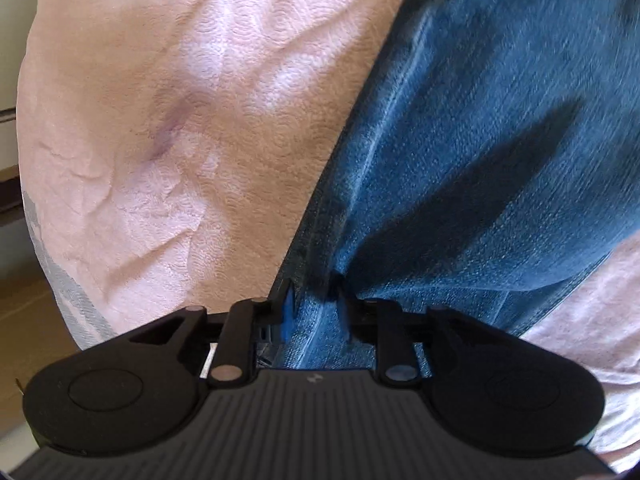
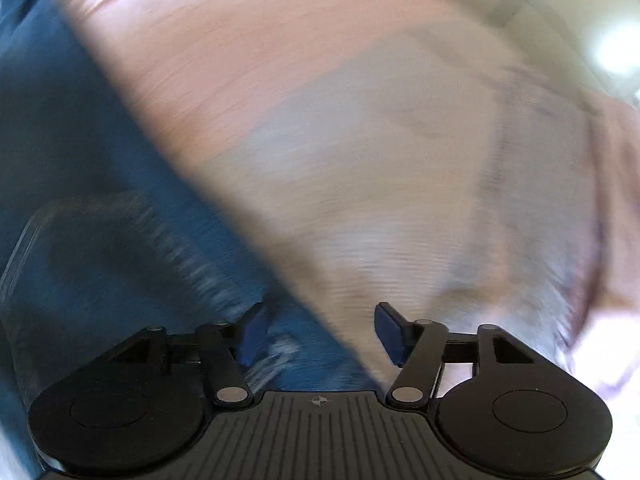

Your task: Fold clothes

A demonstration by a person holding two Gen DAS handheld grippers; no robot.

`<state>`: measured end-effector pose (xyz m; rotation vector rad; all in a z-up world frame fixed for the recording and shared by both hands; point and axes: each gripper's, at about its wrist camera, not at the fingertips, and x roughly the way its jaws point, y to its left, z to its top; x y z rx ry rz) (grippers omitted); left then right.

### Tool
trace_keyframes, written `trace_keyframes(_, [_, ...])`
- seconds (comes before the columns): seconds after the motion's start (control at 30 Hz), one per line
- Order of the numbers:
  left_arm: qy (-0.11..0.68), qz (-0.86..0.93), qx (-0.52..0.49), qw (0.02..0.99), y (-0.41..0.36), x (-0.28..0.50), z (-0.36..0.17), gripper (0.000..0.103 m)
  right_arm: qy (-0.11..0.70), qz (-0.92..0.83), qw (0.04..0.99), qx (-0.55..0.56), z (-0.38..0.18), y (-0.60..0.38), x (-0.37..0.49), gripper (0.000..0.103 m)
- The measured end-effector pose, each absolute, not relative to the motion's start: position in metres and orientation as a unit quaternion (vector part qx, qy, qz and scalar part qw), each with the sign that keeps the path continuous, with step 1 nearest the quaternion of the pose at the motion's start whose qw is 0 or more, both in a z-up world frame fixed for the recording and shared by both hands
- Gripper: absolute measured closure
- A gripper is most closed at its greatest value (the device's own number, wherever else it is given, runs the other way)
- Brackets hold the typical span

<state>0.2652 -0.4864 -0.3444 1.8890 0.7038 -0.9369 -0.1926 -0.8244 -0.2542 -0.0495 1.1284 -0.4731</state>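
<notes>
Left gripper [image 1: 314,308] clamped on blue jeans [image 1: 480,140] over pink bedspread [image 1: 160,120], right gripper [image 2: 320,330] jaws apart, apparently empty in blur.

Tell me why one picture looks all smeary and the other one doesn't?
Right wrist view: motion blur streaks the jeans and the pink bedspread, though the open right gripper stays sharp. Left wrist view: mostly crisp, showing the bedspread's texture, with slight blur on the far jeans, a dark shadow across them, and fisheye bending at the edges; the left gripper pinches the denim.
</notes>
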Motion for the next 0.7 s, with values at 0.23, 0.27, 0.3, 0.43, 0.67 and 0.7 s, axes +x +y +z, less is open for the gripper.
trace_keyframes(0.23, [0.265,-0.352,0.747,0.498,-0.483,0.273,-0.308,0.07,0.475,-0.325,0.808,0.129,-0.216,-0.81,-0.275,0.041])
trace_keyframes(0.27, [0.263,-0.347,0.747,0.502,-0.48,0.274,-0.301,0.07,0.479,-0.322,0.804,0.146,-0.216,-0.803,-0.284,0.041])
trace_keyframes(0.3, [0.26,-0.342,0.749,0.505,-0.475,0.274,-0.294,0.069,0.492,-0.319,0.796,0.153,-0.22,-0.799,-0.29,0.041])
trace_keyframes(0.43, [0.247,-0.321,0.753,0.519,-0.456,0.274,-0.266,0.069,0.499,-0.316,0.795,0.139,-0.215,-0.774,-0.304,0.041])
trace_keyframes(0.67, [0.249,-0.32,0.732,0.548,-0.401,0.256,-0.227,0.054,0.472,-0.243,0.839,0.119,-0.2,-0.716,-0.278,0.041])
trace_keyframes(0.7, [0.25,-0.323,0.729,0.549,-0.39,0.252,-0.225,0.051,0.47,-0.231,0.844,0.118,-0.198,-0.705,-0.272,0.041])
